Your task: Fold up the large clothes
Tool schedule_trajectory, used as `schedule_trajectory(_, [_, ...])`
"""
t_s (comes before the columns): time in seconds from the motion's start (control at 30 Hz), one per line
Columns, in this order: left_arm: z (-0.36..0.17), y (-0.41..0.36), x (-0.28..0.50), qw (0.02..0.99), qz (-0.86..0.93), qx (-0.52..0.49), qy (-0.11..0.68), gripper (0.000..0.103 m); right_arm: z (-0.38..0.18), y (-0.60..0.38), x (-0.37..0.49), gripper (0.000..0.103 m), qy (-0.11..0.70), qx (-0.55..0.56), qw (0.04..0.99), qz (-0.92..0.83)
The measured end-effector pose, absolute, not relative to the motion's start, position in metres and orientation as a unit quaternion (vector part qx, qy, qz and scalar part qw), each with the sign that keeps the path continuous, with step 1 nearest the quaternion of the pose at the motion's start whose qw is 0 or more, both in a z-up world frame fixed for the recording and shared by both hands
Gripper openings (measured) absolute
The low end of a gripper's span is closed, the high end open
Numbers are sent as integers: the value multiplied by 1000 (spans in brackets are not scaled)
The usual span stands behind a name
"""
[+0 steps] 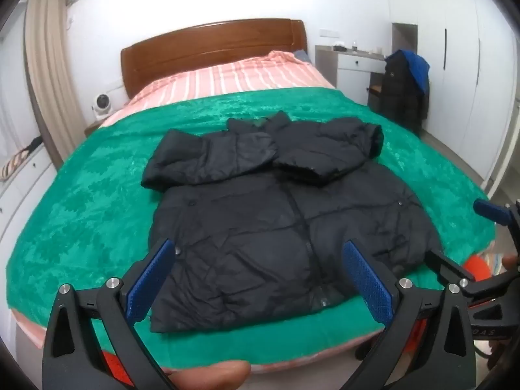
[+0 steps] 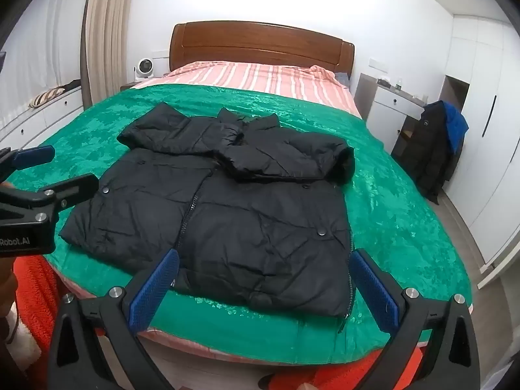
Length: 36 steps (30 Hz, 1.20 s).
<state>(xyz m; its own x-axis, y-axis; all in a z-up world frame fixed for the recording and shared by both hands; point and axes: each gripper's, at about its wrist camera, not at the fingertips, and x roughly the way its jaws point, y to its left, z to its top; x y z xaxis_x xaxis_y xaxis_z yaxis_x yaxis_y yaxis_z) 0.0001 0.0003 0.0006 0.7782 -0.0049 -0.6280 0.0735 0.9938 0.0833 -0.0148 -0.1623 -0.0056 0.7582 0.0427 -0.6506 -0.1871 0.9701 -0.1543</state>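
free: green blanket [image 1: 97, 195] bare at 9 o'clock of the black jacket [image 1: 276, 221], again at 3 o'clock and along the 6 o'clock edge | obstacle: folded sleeves [image 2: 234, 149] bulge at 12 o'clock | obstacle: headboard [image 2: 260, 45] beyond | grippers: left gripper [image 1: 260, 279] and right gripper [image 2: 263, 289] spread wide, nothing between

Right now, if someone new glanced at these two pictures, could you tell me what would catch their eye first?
The puffy black quilted jacket lies flat in the middle, both sleeves folded across its chest. It rests on a bright green plush blanket covering the near half of the bed, before a brown wooden headboard. In the foreground both blue-padded tongs, left and right, hover wide open above the hem.
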Motion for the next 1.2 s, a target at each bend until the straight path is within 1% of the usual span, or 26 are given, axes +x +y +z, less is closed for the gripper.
schedule_trajectory(0.13, [-4, 4, -2, 942, -24, 25, 334, 103, -6, -160, -13, 103, 354, -98, 927, 70])
schedule_trajectory(0.37, [-6, -2, 0, 935, -17, 41, 351, 103, -10, -160, -18, 103, 352, -99, 927, 83])
schedule_trajectory(0.67, [-10, 3, 6, 925, -42, 24, 377, 103, -12, -159, -18, 103, 357, -95, 926, 82])
schedule_trajectory(1.2, [-8, 2, 1, 929, -33, 29, 368, 103, -15, -155, -19, 103, 358, -96, 924, 89])
